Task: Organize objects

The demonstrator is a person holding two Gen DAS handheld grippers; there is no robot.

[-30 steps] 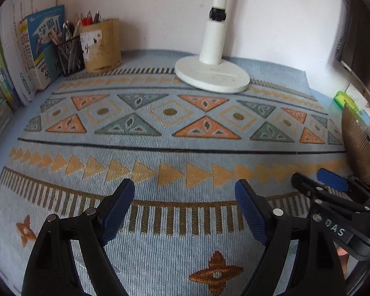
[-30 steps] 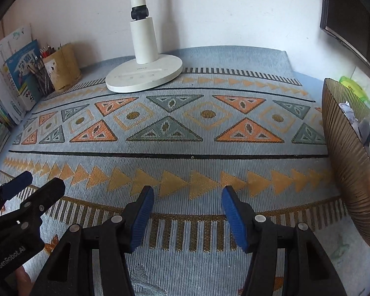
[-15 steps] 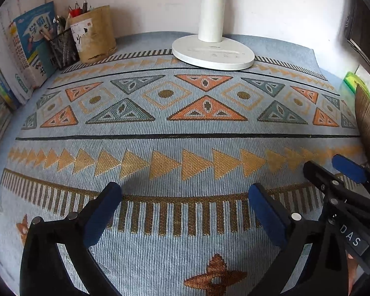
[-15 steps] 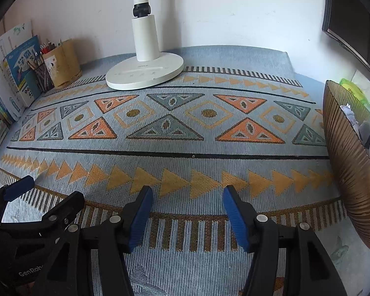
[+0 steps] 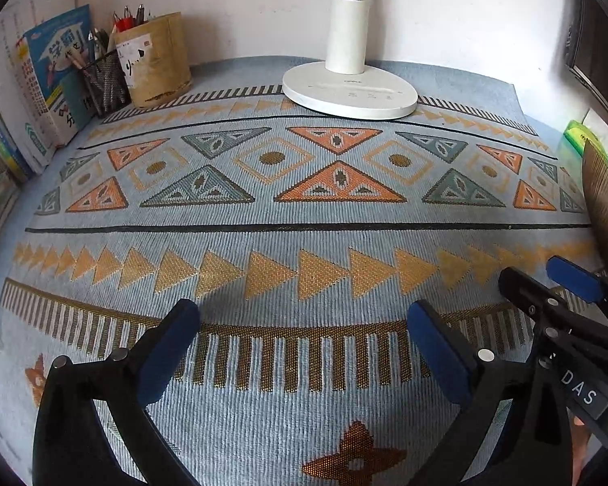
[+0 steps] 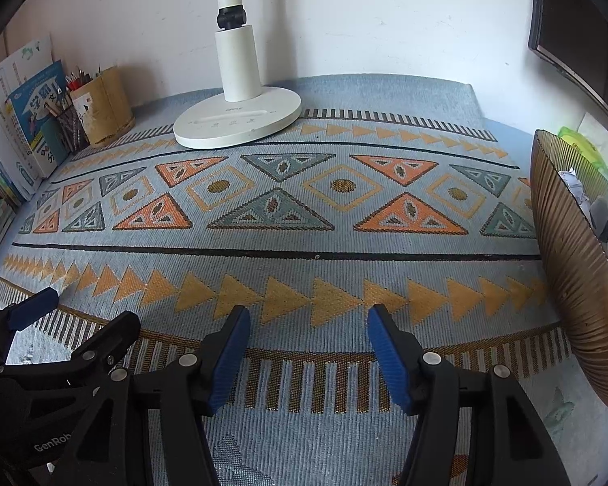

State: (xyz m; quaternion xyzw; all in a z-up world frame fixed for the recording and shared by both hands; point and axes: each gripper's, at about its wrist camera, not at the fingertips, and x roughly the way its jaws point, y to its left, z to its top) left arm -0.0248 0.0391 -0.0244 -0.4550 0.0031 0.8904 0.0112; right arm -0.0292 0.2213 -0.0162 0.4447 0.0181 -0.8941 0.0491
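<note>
My left gripper [image 5: 300, 316] is open wide over the patterned mat [image 5: 304, 222], with nothing between its blue pads. Beside it my right gripper [image 6: 308, 316] is also open and empty, its jaws about half as wide. Each shows in the other's view: the right gripper [image 5: 541, 273] at the right edge, the left gripper [image 6: 87, 310] at the lower left. A brown ribbed bin [image 6: 567, 263] at the right holds crumpled paper [image 6: 575, 186]. A tan pen holder [image 5: 154, 60] and a black mesh pen cup [image 5: 105, 81] stand at the back left.
A white lamp base [image 5: 350, 89] with its post sits at the back middle against the wall. Books [image 5: 48, 81] lean upright along the left edge. A green packet [image 5: 579, 137] lies behind the bin. A dark monitor edge [image 6: 579, 40] hangs at the upper right.
The left gripper's jaws have spread from a medium gap to wide open, and its view tilted slightly. The right gripper has stayed put.
</note>
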